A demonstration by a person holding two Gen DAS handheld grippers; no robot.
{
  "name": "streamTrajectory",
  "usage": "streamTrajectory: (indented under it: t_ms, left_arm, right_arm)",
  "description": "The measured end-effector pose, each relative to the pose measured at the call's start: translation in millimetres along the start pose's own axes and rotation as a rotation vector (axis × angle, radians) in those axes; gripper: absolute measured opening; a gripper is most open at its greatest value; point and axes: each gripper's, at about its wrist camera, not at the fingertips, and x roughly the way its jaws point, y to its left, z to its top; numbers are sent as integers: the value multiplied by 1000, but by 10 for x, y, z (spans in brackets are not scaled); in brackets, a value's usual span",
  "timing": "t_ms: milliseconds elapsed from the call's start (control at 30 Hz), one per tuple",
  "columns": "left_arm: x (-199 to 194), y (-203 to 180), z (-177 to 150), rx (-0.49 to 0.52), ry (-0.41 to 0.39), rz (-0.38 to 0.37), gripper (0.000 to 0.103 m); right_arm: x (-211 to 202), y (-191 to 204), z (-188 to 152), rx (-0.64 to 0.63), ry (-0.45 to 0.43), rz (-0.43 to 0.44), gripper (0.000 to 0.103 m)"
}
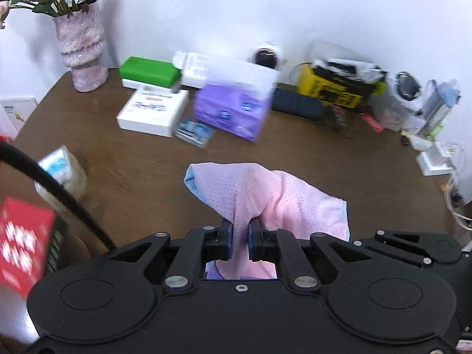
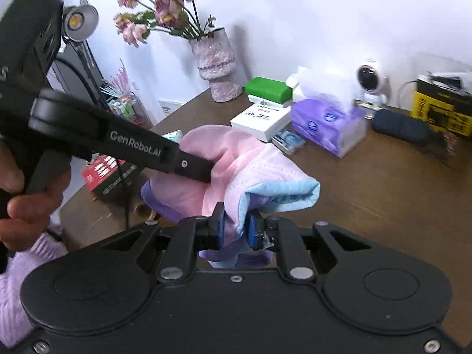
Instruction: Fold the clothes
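A pink mesh garment (image 1: 253, 188) with light blue and purple parts hangs bunched above the brown table (image 1: 324, 159). My left gripper (image 1: 240, 236) is shut on a fold of its pink cloth. In the right wrist view my right gripper (image 2: 234, 230) is shut on the garment (image 2: 244, 165) where pink meets the blue edge. The left gripper (image 2: 203, 174) reaches in from the left there, its tip buried in the pink cloth, held by a person's hand (image 2: 26, 206) in a lilac sleeve.
Along the wall stand a vase of dried flowers (image 1: 82, 50), a green box (image 1: 149, 70), a white box (image 1: 153, 112), a purple tissue pack (image 1: 233, 109), a small round camera (image 1: 267, 56), a yellow and black box (image 1: 330, 88) and bags. A red box (image 1: 20, 239) sits at the left.
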Motion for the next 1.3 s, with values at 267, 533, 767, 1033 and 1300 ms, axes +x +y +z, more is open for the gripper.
streamTrajectory:
  t_ms: [267,533,767,1033,1300]
  left_arm:
    - [610,715,84,-32,128,39,10]
    - [893,775,-3,42,208,117,44]
    - [622,540,-41,58,113,155,64]
    - [16,-10,27,91,-55,124,70]
    - [-465,-1008,-84,148,-200,29,76]
  right_arm:
    - [854,112,66,45,109,-33,18]
    - [1254,80,-92,61,213,-186,76]
    - [898,-119,-85,117,186,-172,78]
    - [53,-418,-187,173,72,-289,79]
    - [-1099,-939,-262,190,-56,-476,84]
